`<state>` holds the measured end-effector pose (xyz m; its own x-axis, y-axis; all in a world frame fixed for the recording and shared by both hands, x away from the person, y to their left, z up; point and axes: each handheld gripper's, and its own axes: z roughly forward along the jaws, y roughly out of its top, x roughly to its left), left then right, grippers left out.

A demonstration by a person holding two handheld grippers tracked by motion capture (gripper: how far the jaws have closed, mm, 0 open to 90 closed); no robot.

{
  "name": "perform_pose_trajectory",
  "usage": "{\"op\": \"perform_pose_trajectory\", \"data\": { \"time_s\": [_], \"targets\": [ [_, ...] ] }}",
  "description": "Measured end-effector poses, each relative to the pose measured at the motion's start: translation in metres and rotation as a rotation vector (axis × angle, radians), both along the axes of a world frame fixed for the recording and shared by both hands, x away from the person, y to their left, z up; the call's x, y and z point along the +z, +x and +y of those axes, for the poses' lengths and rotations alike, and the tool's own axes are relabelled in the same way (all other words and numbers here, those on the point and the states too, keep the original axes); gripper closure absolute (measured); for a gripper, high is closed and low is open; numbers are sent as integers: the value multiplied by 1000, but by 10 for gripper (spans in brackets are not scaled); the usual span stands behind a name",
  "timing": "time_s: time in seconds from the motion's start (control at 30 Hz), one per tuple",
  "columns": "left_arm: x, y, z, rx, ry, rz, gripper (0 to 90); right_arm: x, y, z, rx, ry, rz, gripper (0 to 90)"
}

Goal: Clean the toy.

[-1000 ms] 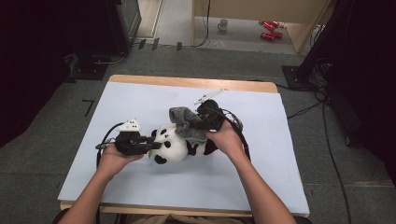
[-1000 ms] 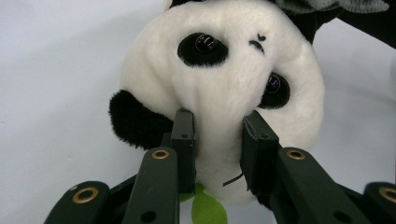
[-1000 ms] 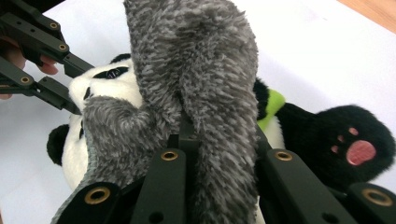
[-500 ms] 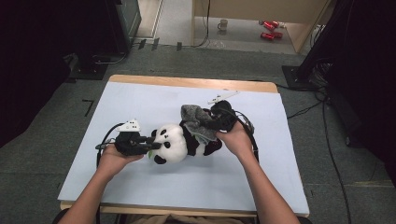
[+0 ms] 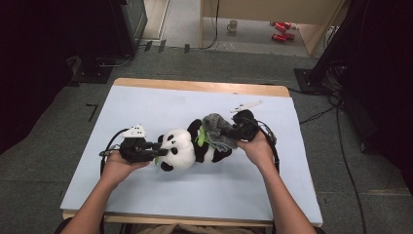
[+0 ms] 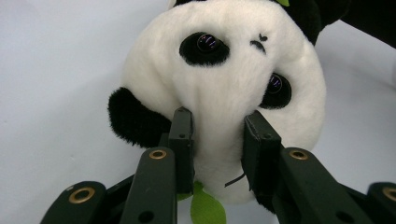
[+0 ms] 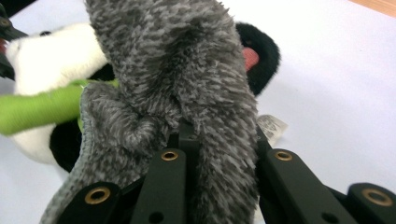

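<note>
The left gripper (image 5: 157,149) clamps the head of a black-and-white plush panda toy (image 5: 187,146), its two black pads (image 6: 183,135) pressed into the white fur just below the panda's muzzle; the jaws have just been easing open slightly, yet the fur is pinched between them. In the left gripper view one black ear pokes out beside the near jaw and a small green fabric leaf (image 6: 205,211) sits under the chin.

The right gripper (image 5: 233,132) is clenched on a fuzzy grey knitted cloth (image 5: 216,129), a thick fold of it bunched between the jaws in the right gripper view. The cloth drapes over the panda's belly and hind part, next to the green bamboo stalk (image 7: 39,109) the toy carries.

The panda lies on its back across the middle of the pale blue table top (image 5: 146,105), head toward the person's left hand (image 5: 117,168), feet toward the right hand (image 5: 257,150). A small white tag (image 7: 272,126) shows by its rump. A white clip-like piece (image 5: 247,105) rests just beyond the right gripper.
</note>
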<state>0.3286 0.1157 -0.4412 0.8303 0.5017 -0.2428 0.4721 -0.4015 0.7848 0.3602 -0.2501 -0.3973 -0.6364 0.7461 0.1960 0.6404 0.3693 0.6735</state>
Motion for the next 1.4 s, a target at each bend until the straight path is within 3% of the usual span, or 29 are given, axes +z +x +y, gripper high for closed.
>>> {"op": "perform_pose_trajectory", "data": {
  "time_s": [0.27, 0.43, 0.5, 0.63, 0.67, 0.7, 0.83, 0.9, 1.07, 1.17, 1.23, 1.27, 1.4],
  "targets": [
    [0, 1, 0, 1, 2, 2, 688, -11, -5, -18, -43, 10, 29, 773],
    [-1, 1, 1, 7, 0, 8, 687, -20, -5, -33, -100, -41, 72, 774],
    [-1, 2, 1, 9, -3, 13, 687, -15, -6, -41, -132, -26, 61, 775],
    [0, 2, 1, 11, -13, 11, 687, 13, -9, -39, -129, 25, -14, 775],
    [0, 2, 1, 11, -13, 11, 687, 13, -9, -39, -129, 25, -14, 775],
    [1, 1, 0, 11, -15, 8, 687, 28, -9, -32, -106, 45, -42, 775],
    [2, 0, -1, 12, -25, 9, 689, 45, -7, -16, -63, 67, -63, 775],
    [3, 0, -2, 8, -24, 13, 691, 56, -4, 3, -20, 69, -79, 775],
    [3, 0, -2, 11, -26, 15, 691, 66, -1, 29, 27, 82, -86, 775],
    [3, 0, -2, 12, -26, 13, 691, 74, 1, 59, 83, 97, -80, 775],
    [3, 0, -2, 12, -27, 12, 691, 76, 1, 66, 97, 98, -79, 775],
    [3, 0, -2, 11, -26, 12, 691, 79, 0, 80, 127, 107, -75, 775],
    [3, 0, -1, 12, -26, 11, 691, 83, -2, 105, 175, 122, -64, 775]
  ]
}}
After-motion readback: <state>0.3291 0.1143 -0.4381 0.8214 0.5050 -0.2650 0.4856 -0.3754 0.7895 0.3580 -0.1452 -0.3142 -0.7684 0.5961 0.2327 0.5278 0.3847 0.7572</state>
